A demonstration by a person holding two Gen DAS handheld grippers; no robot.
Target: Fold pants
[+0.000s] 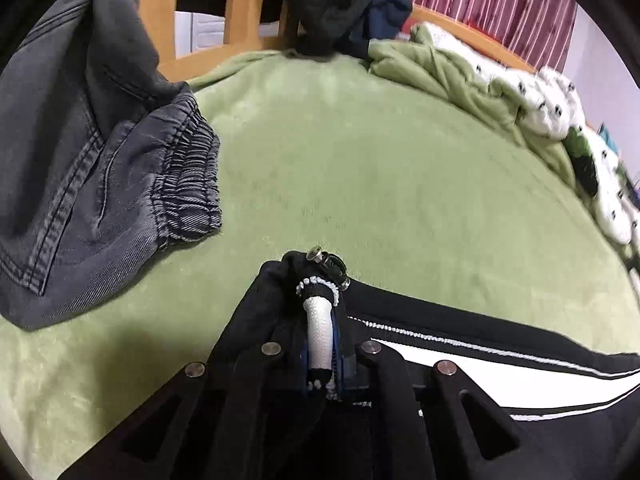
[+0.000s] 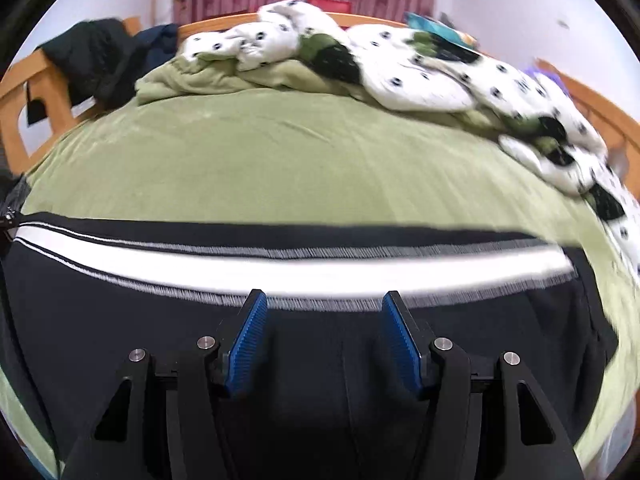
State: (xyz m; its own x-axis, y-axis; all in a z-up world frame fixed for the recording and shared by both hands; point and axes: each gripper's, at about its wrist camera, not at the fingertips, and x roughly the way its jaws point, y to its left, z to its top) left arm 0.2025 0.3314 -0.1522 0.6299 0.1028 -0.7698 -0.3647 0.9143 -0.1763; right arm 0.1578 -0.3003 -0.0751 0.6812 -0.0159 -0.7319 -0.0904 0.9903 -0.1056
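Two grippers share the work, and they hold quite different postures. The left gripper (image 1: 322,320) is clamped tight on a bunched end of the black pants (image 1: 500,364), a wad of white and black fabric pinched between its blue pads; this looks like the anchor that keeps one end fixed. From that grip the pants run off to its right along the bed, the broad white stripe (image 1: 480,376) pulled fairly straight, which suggests some tension.

The right gripper (image 2: 324,336) has its jaws spread wide with nothing between the blue pads (image 2: 248,344). It hangs just over the dark cloth, the white stripe running crosswise right ahead of its fingertips. I judge it is poised to pick a spot for the fold, though contact with the cloth cannot be told.

Ahead of both lies bare green blanket (image 2: 280,160), room for the fold to land. To the left gripper's left, grey jeans (image 1: 100,184) lie near but apart. Far ahead, a rumpled spotted quilt (image 2: 420,76) is heaped against the wooden bed frame (image 1: 160,8).
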